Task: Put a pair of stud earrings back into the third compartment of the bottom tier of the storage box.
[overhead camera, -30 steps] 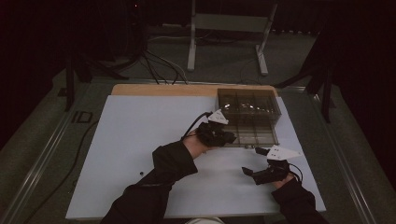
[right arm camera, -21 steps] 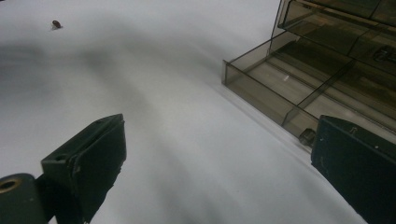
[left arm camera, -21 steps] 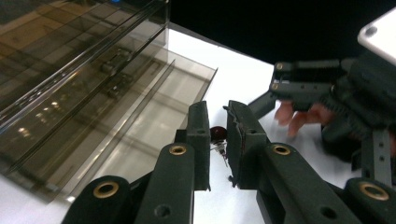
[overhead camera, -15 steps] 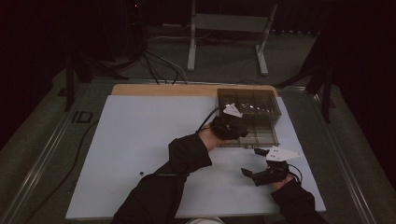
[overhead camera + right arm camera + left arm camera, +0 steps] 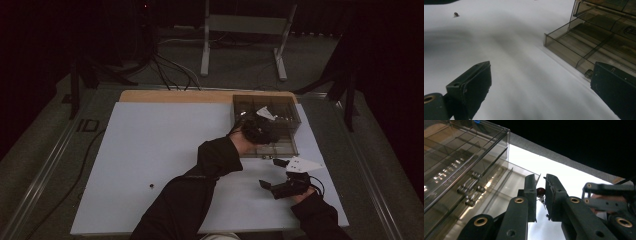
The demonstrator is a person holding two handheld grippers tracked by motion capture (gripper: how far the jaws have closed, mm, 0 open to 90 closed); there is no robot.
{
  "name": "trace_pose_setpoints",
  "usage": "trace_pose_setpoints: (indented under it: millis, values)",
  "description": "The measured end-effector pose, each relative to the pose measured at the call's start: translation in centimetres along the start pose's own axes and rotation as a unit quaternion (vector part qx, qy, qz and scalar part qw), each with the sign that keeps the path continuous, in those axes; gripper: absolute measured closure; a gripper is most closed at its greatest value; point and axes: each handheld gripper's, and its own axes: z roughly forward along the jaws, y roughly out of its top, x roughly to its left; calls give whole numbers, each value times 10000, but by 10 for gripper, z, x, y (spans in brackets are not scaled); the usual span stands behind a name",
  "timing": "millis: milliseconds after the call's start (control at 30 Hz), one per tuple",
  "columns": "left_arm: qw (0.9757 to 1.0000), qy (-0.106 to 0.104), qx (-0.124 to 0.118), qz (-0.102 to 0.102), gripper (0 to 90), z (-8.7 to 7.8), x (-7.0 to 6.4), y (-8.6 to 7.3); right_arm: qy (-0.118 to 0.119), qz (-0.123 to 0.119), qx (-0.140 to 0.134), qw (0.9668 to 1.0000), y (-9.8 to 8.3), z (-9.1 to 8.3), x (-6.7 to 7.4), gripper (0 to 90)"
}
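A clear smoky plastic drawer box [image 5: 280, 107] stands at the table's far right, one shallow drawer [image 5: 272, 148] pulled out toward me. Over that drawer hovers my left gripper [image 5: 262, 131]. In the left gripper view its jaws are shut on a small dark red bead [image 5: 540, 191] with a thin metal pin below it, and the drawer [image 5: 506, 192] lies just beyond the tips. My right gripper [image 5: 273, 174] rests low on the white mat in front of the box, wide open with nothing between its fingers [image 5: 475, 82].
A small dark bead [image 5: 151, 186] lies alone on the white mat [image 5: 160, 140] at front left, also seen as a speck [image 5: 456, 14]. Small metal parts [image 5: 470, 188] sit in the box's compartments. Cables and a stand's legs lie beyond the table.
My left gripper has moved right and away from me, from the mat beside the box to above the open drawer. The right gripper has stayed put.
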Motion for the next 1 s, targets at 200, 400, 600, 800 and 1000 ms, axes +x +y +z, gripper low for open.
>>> trace_pose_setpoints:
  millis: [200,400,600,800,1000]
  values:
    - [10000,-33,85,12,816,16,3,5,6,29,-22,10000,0,-1,-1,34]
    - [9999,21,153,37,816,30,6,10,22,51,-34,10000,0,-1,-1,35]
    - [9996,142,239,104,816,43,9,13,24,73,-29,10000,-1,-2,-2,35]
    - [9990,278,238,252,812,53,9,12,52,123,-96,9999,0,-4,-3,35]
    - [9991,318,193,206,626,53,9,12,63,93,-43,9999,-1,-3,-3,36]
